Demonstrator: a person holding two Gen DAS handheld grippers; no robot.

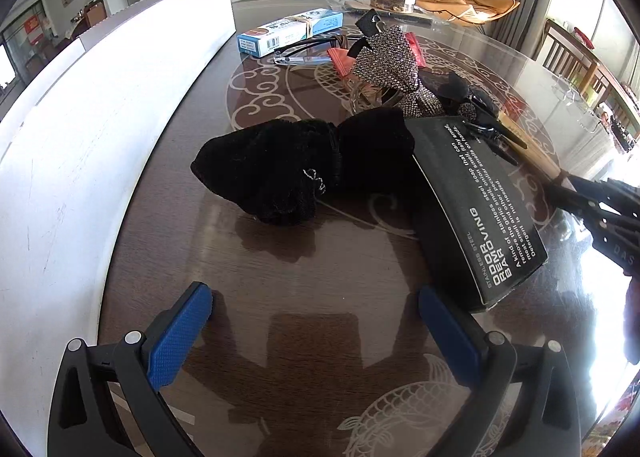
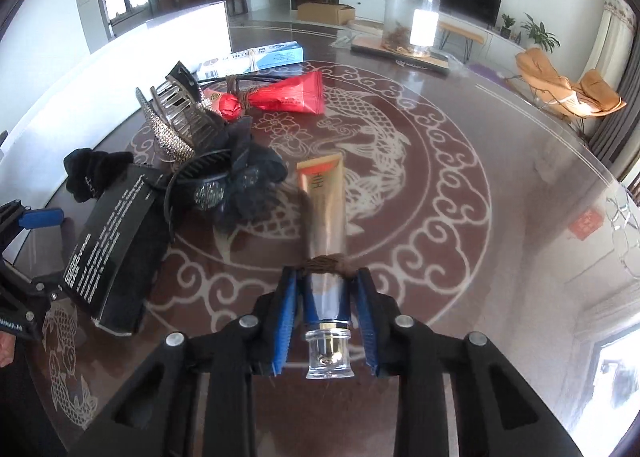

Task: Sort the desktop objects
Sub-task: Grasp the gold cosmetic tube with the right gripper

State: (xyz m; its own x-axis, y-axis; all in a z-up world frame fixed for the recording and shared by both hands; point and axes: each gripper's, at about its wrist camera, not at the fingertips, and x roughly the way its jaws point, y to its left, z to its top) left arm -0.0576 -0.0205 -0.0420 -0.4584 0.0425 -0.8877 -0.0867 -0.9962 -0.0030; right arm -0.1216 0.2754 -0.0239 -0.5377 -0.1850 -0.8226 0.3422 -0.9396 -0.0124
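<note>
My right gripper is shut on a gold cosmetic tube with a brown hair tie around it, clear cap toward the camera. The tube points out over the table's fish pattern. My left gripper stands open above bare table with nothing between its blue pads. Just ahead of it lie a black velvet scrunchie and a black soap-bar box. Beyond them is a pile with a rhinestone bow clip, a hair claw, a black flower clip and a red packet.
A tall white box wall runs along the left of the table. A blue-and-white carton lies at the back, and a clear jar stands on a board farther off. The glass table edge curves on the right.
</note>
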